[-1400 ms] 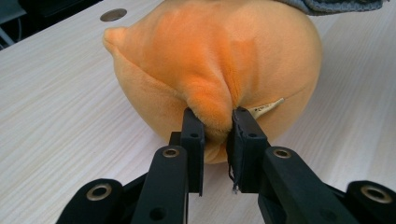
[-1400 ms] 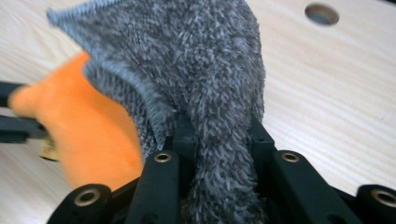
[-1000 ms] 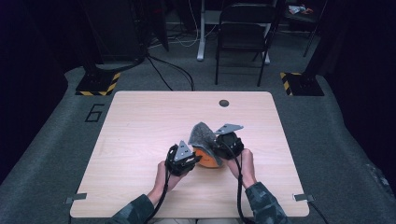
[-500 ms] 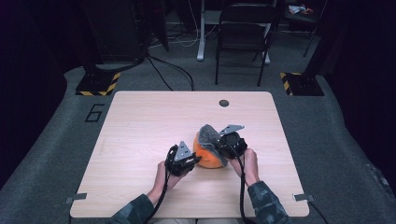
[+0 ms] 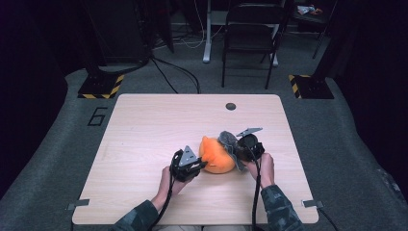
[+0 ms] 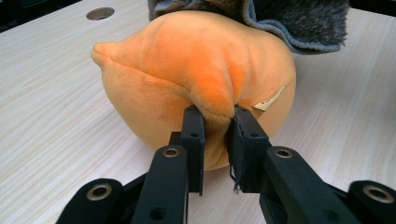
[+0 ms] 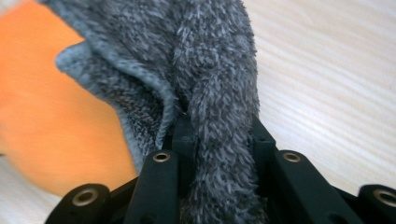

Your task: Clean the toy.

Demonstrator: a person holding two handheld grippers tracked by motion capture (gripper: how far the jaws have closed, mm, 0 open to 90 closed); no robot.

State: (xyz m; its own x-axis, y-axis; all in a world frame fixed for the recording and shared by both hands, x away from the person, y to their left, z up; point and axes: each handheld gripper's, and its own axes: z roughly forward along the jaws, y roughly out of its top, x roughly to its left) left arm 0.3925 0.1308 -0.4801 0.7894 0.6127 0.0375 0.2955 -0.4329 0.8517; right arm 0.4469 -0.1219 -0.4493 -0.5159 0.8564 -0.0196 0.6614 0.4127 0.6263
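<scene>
A person is working an orange plush toy near the front middle of the worktop. The left claw is pinching a fold of the orange plush between its jaws, while the right claw is clamping the grey fuzzy cover draped over the toy's far side.

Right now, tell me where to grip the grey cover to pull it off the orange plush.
Grip the grey cover at its bunched free edge, coming from the right side, away from the plush. The fleece gathers into a thick fold there, standing clear of the body. The right gripper already pinches it; the left gripper pinches the plush's seam.
</scene>
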